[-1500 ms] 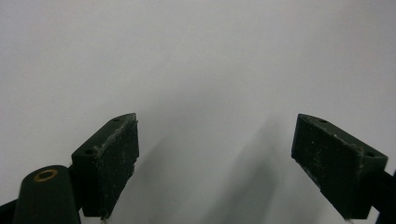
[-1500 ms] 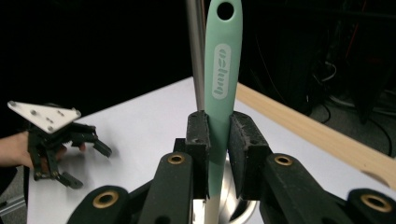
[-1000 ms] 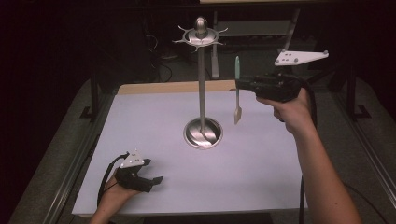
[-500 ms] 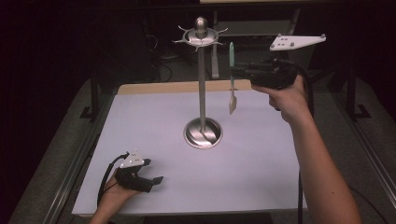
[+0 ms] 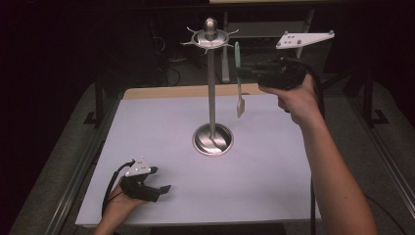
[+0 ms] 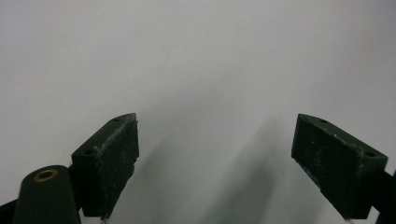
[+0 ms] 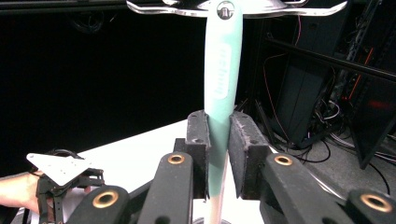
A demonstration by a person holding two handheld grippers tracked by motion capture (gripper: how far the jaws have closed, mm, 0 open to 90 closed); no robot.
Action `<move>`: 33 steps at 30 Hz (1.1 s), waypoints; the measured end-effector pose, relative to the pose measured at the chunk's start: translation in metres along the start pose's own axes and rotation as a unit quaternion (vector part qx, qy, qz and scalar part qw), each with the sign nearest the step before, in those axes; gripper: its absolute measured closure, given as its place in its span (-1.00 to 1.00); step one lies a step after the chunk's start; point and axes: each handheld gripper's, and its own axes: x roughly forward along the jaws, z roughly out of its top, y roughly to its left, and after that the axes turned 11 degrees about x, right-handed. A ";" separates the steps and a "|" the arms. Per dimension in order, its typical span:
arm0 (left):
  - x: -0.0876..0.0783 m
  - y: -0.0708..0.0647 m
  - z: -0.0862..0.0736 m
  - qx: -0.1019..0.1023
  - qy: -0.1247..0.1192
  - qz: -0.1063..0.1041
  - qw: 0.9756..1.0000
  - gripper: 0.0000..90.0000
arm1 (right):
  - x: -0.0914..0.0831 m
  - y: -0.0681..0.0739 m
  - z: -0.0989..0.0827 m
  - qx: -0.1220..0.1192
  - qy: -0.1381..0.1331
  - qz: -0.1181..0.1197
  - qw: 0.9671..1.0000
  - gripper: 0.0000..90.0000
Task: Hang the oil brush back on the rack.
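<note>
Your right tool (image 5: 247, 70) is raised above the far right part of the table, its black jaws closed on the mint-green handle of a slim kitchen utensil with a pale metal blade (image 5: 238, 81), which hangs upright with the blade end pointing down. In the right gripper view the utensil's (image 7: 223, 74) handle runs up between the two pads, and its top end sits right at the silver hooked ring at the head of the tall metal utensil stand (image 7: 238, 6); you cannot tell from here whether it is hooked on. That stand (image 5: 212, 88) rises from a round shiny base near the middle of the white table (image 5: 161, 127), just beside the hanging utensil. Your left tool (image 5: 155, 192) rests low by the near left corner of the table, jaws spread wide and holding nothing; the left gripper view shows bare white surface between its pads (image 6: 112, 158).
</note>
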 end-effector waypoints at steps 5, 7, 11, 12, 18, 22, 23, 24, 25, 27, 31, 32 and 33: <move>0.000 0.000 0.000 0.001 0.000 0.000 1.000 -0.68 | 0.004 0.000 0.001 0.000 0.005 -0.004 1.000 0.74; 0.000 0.000 0.000 0.000 0.000 0.001 1.000 -0.68 | 0.006 0.000 0.002 -0.001 0.005 -0.003 1.000 0.74; -0.001 0.000 0.000 -0.001 0.001 0.001 1.000 -0.68 | 0.009 0.000 0.004 -0.002 0.008 -0.004 1.000 0.74; -0.001 0.000 0.000 -0.002 0.001 0.000 1.000 -0.68 | 0.010 0.000 0.004 -0.003 0.009 -0.005 1.000 0.74; -0.001 0.001 -0.001 0.000 0.002 0.001 1.000 -0.68 | 0.016 0.001 0.003 -0.010 0.016 -0.017 1.000 0.72; -0.001 0.001 0.000 0.003 0.004 0.000 1.000 -0.68 | 0.015 0.002 0.002 -0.009 0.015 -0.013 1.000 0.65; -0.001 0.001 -0.001 0.003 0.004 0.000 1.000 -0.68 | 0.014 0.002 0.002 -0.009 0.018 -0.015 1.000 0.58; -0.001 0.001 0.000 0.003 0.004 0.000 1.000 -0.68 | 0.013 0.002 0.001 -0.009 0.018 -0.016 1.000 0.56; 0.000 0.000 0.000 -0.002 0.000 0.001 1.000 -0.68 | 0.013 0.002 0.000 -0.008 0.018 -0.017 1.000 0.54; 0.000 0.000 0.000 0.002 0.002 0.001 1.000 -0.68 | 0.011 0.001 -0.002 -0.008 0.021 -0.019 1.000 0.46; 0.000 -0.002 0.001 0.001 0.002 0.001 1.000 -0.68 | 0.008 -0.001 -0.009 -0.001 0.022 -0.023 0.999 0.39; 0.000 -0.002 0.001 0.000 0.002 0.001 1.000 -0.68 | 0.008 -0.002 -0.011 0.000 0.023 -0.023 0.999 0.37; 0.000 -0.002 0.000 0.000 0.002 0.001 1.000 -0.68 | 0.007 -0.003 -0.013 0.002 0.023 -0.023 0.999 0.34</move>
